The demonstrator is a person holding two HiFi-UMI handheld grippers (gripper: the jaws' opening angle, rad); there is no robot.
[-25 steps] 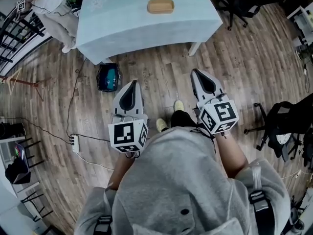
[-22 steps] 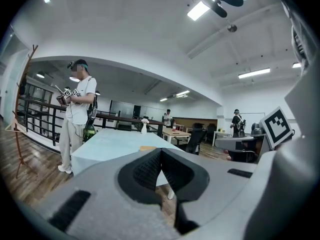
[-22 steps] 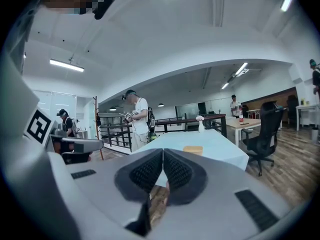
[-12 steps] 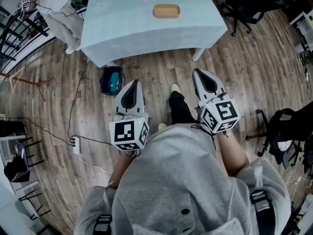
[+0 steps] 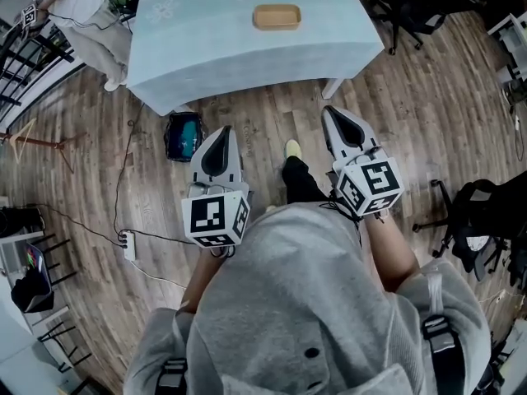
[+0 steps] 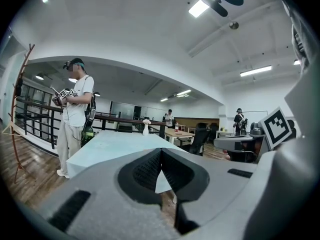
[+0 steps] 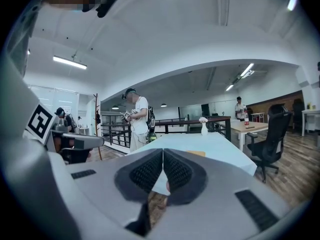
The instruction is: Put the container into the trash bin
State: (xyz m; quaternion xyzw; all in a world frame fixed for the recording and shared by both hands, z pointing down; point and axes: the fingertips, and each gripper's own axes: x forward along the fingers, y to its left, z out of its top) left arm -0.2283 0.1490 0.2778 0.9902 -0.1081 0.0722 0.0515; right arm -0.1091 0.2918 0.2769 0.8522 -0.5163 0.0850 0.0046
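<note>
Left tongs (image 5: 222,132) and right tongs (image 5: 331,112) closed, empty; container (image 5: 277,16) on table (image 5: 239,52).

Pale blue cloth-covered table (image 5: 206,52) with tan container (image 5: 277,16) on top

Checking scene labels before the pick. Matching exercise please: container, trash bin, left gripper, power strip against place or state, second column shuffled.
Things
1. container
2. trash bin
3. left gripper
4. power strip

Place or state
A. on the floor by the near-left corner of the table
B. shut, nothing between its jaws
C. on the light blue tabletop
D. white, on the floor at the left, cables attached

Pairs: 1-C, 2-A, 3-B, 4-D
</note>
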